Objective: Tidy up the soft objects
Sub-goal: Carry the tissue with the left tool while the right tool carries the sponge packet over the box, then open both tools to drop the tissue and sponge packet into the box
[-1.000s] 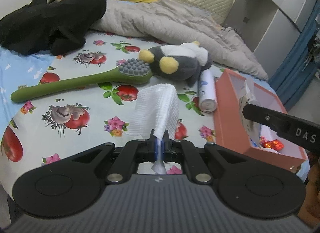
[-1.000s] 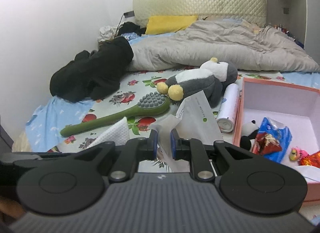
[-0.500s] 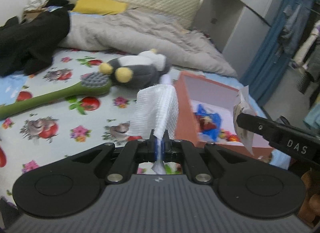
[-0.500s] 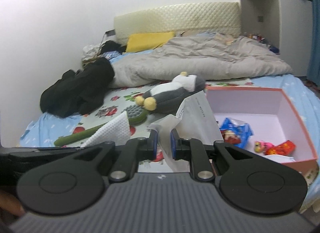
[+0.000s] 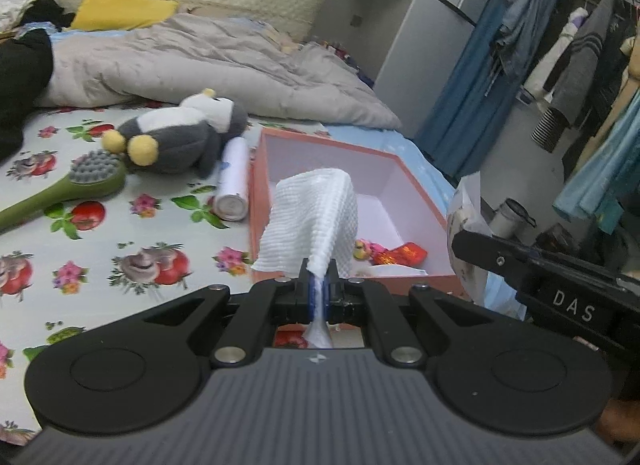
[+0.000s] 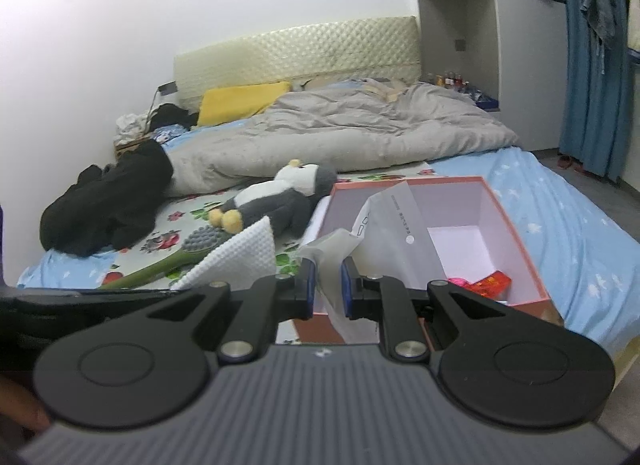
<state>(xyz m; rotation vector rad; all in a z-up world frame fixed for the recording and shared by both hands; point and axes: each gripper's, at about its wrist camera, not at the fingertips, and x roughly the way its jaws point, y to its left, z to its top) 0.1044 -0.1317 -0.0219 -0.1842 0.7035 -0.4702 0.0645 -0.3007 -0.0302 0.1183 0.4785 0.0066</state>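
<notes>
I see a white waffle-textured cloth (image 5: 316, 209), salmon-pink cardboard box (image 5: 256, 181) with pale lilac inside, grey-and-white plush penguin (image 5: 180, 133) with yellow feet, olive-green brush (image 5: 68, 189), fruit-and-flower print sheet (image 5: 120, 249).

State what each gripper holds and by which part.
Left gripper pinches the white cloth by its bunched lower end. Right gripper clamps the clear plastic bag at its crumpled lower edge.

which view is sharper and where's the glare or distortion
Left wrist view: sharper, the white waffle-textured cloth and salmon-pink cardboard box look crisp, with straight edges bowed by the fisheye. Right wrist view: softer and hazy, the white wall blown out, corners dark, the translucent plastic bag low in contrast.
</notes>
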